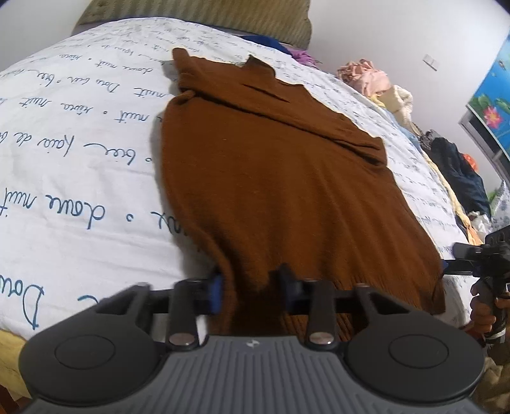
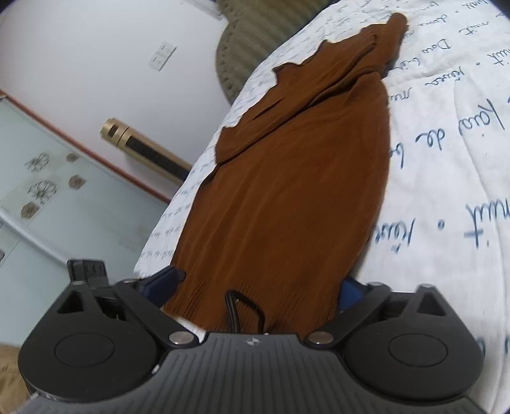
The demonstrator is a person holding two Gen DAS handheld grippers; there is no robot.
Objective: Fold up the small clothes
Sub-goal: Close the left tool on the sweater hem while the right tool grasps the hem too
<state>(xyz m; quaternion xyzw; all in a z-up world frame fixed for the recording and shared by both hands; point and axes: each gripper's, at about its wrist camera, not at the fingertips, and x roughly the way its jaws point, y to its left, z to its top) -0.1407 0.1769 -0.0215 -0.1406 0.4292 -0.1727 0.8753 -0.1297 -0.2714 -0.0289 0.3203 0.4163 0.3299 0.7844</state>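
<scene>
A brown knitted sweater [image 1: 271, 191] lies lengthwise on a white bedcover [image 1: 79, 133] printed with blue script, its sleeves folded across the upper part. My left gripper [image 1: 251, 288] sits at the near hem, its blue pads closed in on a bunched fold of the knit. In the right wrist view the same sweater [image 2: 287, 191] runs away from me. My right gripper [image 2: 259, 285] straddles the ribbed hem with its jaws wide, a pad beside each edge of the cloth and not pressing it. A hand [image 1: 484, 312] holds that tool at the sweater's near right corner.
Loose clothes are heaped along the bed's right edge: pink ones [image 1: 366, 76] and dark ones [image 1: 462, 172]. An olive ribbed headboard [image 1: 207, 16] stands at the far end. A black cable loop [image 2: 242, 305] hangs before the right gripper. Left of the bed are a wall and a gold unit [image 2: 143, 149].
</scene>
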